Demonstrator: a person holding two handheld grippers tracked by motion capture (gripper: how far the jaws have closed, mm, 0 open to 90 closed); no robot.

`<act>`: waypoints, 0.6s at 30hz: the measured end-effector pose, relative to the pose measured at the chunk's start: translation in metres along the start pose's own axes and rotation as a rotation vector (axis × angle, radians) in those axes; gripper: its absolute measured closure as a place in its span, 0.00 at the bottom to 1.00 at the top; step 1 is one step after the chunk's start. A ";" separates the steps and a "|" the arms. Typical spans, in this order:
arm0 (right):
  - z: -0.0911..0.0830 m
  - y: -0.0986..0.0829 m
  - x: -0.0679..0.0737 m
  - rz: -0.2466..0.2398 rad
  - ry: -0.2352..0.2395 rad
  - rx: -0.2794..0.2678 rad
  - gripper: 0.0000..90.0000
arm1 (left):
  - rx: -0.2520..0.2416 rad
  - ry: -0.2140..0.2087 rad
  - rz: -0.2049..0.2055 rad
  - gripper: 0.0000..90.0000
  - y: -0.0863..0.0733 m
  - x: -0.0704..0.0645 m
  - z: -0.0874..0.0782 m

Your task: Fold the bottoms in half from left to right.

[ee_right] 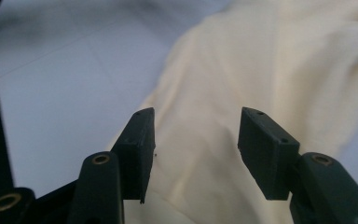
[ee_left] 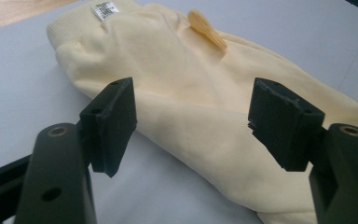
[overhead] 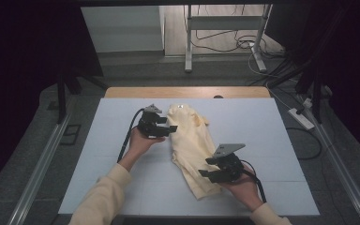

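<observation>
A pale yellow garment (overhead: 191, 145) lies folded lengthwise on the white table mat (overhead: 98, 140), its ribbed band and white label (ee_left: 105, 9) at the far end. My left gripper (overhead: 169, 128) sits at the garment's upper left edge, jaws open, with the cloth (ee_left: 191, 93) between and beyond them. My right gripper (overhead: 205, 172) rests at the garment's lower right, jaws open just above the cloth (ee_right: 242, 84). Neither holds anything.
The mat covers a wooden table (overhead: 187, 92) whose far edge shows. Beyond it stand a metal frame (overhead: 225, 28) and loose cables (overhead: 272, 61) on the floor. A power strip (overhead: 301, 118) lies at the right. Bare mat lies on both sides of the garment.
</observation>
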State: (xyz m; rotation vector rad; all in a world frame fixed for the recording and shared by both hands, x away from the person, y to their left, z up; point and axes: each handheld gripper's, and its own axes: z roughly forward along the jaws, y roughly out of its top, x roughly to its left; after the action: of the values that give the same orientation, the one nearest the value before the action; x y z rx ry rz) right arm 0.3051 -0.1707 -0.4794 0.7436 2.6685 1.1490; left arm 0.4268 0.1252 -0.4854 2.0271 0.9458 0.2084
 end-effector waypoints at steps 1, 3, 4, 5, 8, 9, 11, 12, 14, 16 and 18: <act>0.004 0.001 0.004 -0.015 0.014 0.013 0.51 | 0.000 0.000 0.001 0.35 0.000 0.000 0.000; 0.009 0.001 0.010 -0.029 0.026 0.034 0.51 | 0.000 0.000 0.000 0.35 0.000 0.000 0.000; 0.012 0.001 0.012 -0.034 0.031 0.047 0.50 | 0.000 -0.001 0.000 0.35 0.000 -0.001 0.000; 0.015 0.000 0.014 -0.041 0.032 0.061 0.50 | 0.002 -0.001 0.001 0.35 0.000 -0.001 0.000; 0.024 -0.002 0.016 -0.043 0.026 0.121 0.49 | 0.004 -0.001 0.002 0.35 0.000 -0.001 0.000; 0.027 -0.004 0.015 -0.035 0.024 0.133 0.49 | 0.004 -0.001 0.000 0.35 0.000 -0.001 0.000; 0.029 -0.006 0.013 -0.029 0.031 0.140 0.49 | 0.005 -0.001 -0.001 0.35 0.000 0.000 0.000; 0.029 -0.006 0.013 -0.026 0.031 0.141 0.49 | 0.004 0.000 -0.001 0.35 0.000 0.000 0.000; 0.029 -0.006 0.013 -0.025 0.033 0.146 0.54 | 0.004 0.000 0.000 0.34 0.000 0.000 0.000; 0.030 -0.006 0.013 -0.026 0.048 0.152 0.62 | 0.003 0.002 0.000 0.34 0.000 -0.001 0.000; 0.030 -0.005 0.014 -0.024 0.066 0.153 0.72 | 0.005 0.002 0.002 0.34 0.000 -0.001 0.000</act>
State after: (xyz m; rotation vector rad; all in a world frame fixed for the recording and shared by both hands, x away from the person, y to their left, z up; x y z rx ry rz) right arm 0.3006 -0.1479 -0.5030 0.7060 2.8375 0.9892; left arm 0.4260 0.1246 -0.4848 2.0326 0.9468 0.2092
